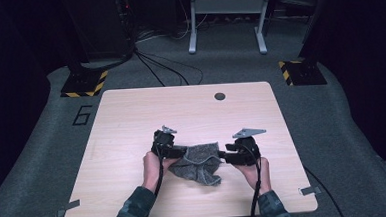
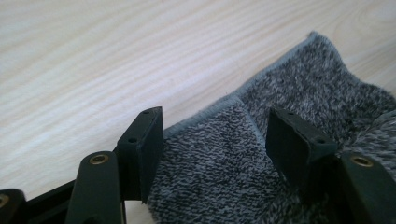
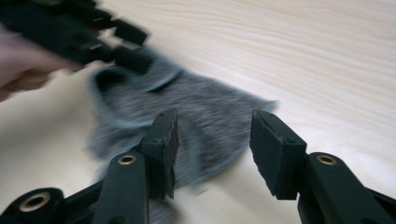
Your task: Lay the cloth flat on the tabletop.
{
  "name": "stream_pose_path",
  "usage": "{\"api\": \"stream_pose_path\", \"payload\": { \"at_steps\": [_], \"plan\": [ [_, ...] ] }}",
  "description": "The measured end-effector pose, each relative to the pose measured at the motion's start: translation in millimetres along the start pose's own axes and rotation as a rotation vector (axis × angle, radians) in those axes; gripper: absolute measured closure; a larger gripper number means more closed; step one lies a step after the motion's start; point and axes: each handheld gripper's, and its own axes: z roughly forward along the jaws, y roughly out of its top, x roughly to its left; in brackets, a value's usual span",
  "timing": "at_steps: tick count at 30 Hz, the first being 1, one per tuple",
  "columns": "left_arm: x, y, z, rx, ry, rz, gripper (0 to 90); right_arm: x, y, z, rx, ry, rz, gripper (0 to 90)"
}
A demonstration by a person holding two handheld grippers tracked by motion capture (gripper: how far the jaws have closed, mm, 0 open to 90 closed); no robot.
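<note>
Two forearms in dark mottled sleeves enter from the bottom edge of the high view, slightly left and right of centre. The left hand [image 1: 153,166] grips the black two-jaw left gripper [image 1: 182,151], which points right toward mid-frame, a small grey plate on top. The right hand [image 1: 254,169] holds the black two-jaw right gripper [image 1: 222,155], pointing left, facing the other. In each gripper view the jaws stand parted, their pads pressing on nothing. Cables trail back along both wrists.
</note>
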Motion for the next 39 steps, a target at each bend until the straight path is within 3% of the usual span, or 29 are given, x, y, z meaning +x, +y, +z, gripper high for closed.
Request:
{"api": "stream_pose_path", "payload": {
  "at_steps": [2,9,14,19,21,24,26,30,34,39],
  "plan": [
    [-3.3,1.2,4.0,0.008,0.002,0.001,35.9,-7.6,5.2,14.2,0.024,-0.059,0.004,49.7],
    [-14.2,3.7,11.4,0.033,0.009,0.044,38.6,-17.2,10.5,66.7,0.135,-0.123,0.016,50.6],
    [-19.0,-0.2,14.7,0.046,0.007,0.062,50.5,-18.2,8.0,83.5,0.179,-0.155,0.015,62.1],
    [-19.2,-7.2,16.9,0.053,0.010,0.065,66.2,-16.0,2.6,91.0,0.198,-0.168,0.009,71.8],
    [-18.4,-9.1,16.5,0.048,0.010,0.065,73.2,-15.8,1.0,90.7,0.182,-0.151,0.031,77.4],
    [-18.1,-11.2,14.8,0.044,0.006,0.081,80.1,-14.3,-0.4,91.6,0.171,-0.151,0.026,85.3],
    [-17.2,-11.9,13.6,0.043,-0.002,0.084,81.3,-13.7,-1.4,90.9,0.169,-0.156,0.021,87.4],
    [-11.3,-14.6,2.8,-0.005,-0.030,0.076,79.6,-13.0,-4.4,87.1,0.162,-0.161,0.035,88.6],
    [-6.9,-15.2,-4.3,-0.020,-0.027,0.077,76.6,-15.6,-6.2,80.7,0.155,-0.194,0.033,89.0],
    [12.1,-22.0,-13.9,-0.022,-0.020,0.044,75.2,-24.8,-7.8,67.2,0.128,-0.233,0.048,89.0]
  ]
}}
